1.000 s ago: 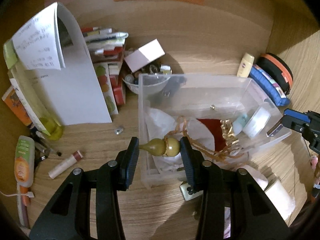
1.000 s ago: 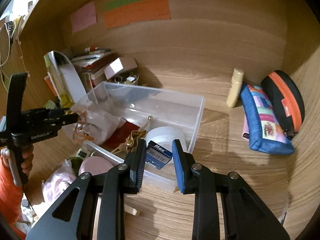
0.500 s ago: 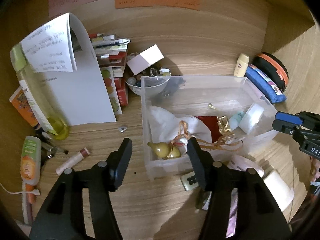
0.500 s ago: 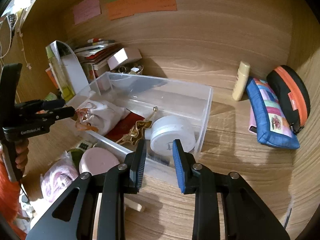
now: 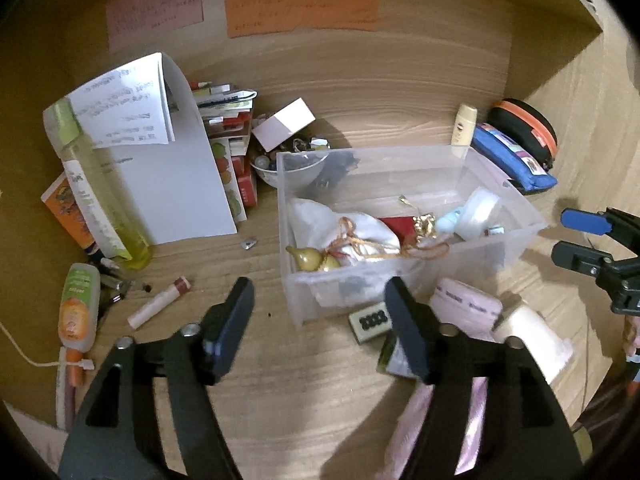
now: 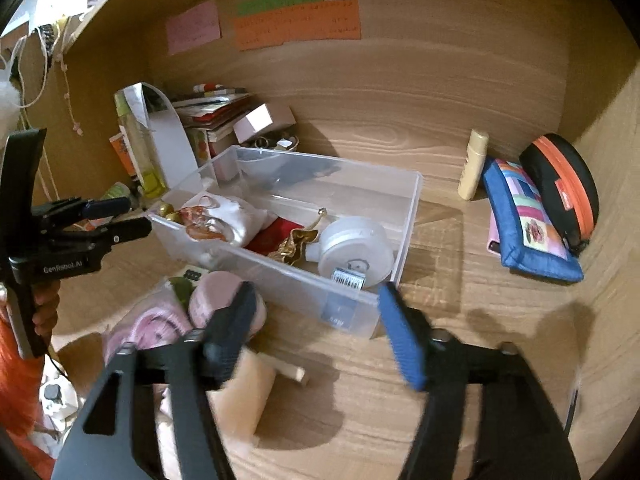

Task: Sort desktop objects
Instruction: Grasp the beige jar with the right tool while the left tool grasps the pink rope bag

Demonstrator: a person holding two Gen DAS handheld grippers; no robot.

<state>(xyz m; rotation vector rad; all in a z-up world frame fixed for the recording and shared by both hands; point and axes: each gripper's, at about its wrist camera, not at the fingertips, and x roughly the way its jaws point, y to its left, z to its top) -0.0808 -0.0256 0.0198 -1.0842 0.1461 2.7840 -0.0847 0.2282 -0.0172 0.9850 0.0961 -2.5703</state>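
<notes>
One clear plastic bin (image 5: pixel 404 276) sits on the wooden tabletop (image 5: pixel 304 392); inside it lie one small golden gourd (image 5: pixel 310 258) at the near left corner, one white cloth pouch (image 5: pixel 360 236) with an orange cord, one red item (image 5: pixel 400 225) with a gold ornament, one white round container (image 6: pixel 354 250) and one small barcoded box (image 6: pixel 349 279) against the near wall. The left gripper (image 5: pixel 320 320) hangs just in front of the bin, its two fingers spread wide and holding nothing; the right gripper (image 6: pixel 316 328) hovers before the bin's near right corner, its two fingers likewise spread apart and empty. Outside the bin, at the left, stand one yellow-green bottle (image 5: pixel 100 196) and one folded white paper (image 5: pixel 160 152); one lip balm tube (image 5: pixel 160 307) lies on the tabletop near one orange-labelled tube (image 5: pixel 78 308). At the right, one cream bottle (image 6: pixel 472 164) stands beside two pouches: one blue patchwork pouch (image 6: pixel 528 224) and one black case with orange zip (image 6: pixel 564 184), touching each other. Three coloured notes are stuck on the back wall: pink, green and orange.
</notes>
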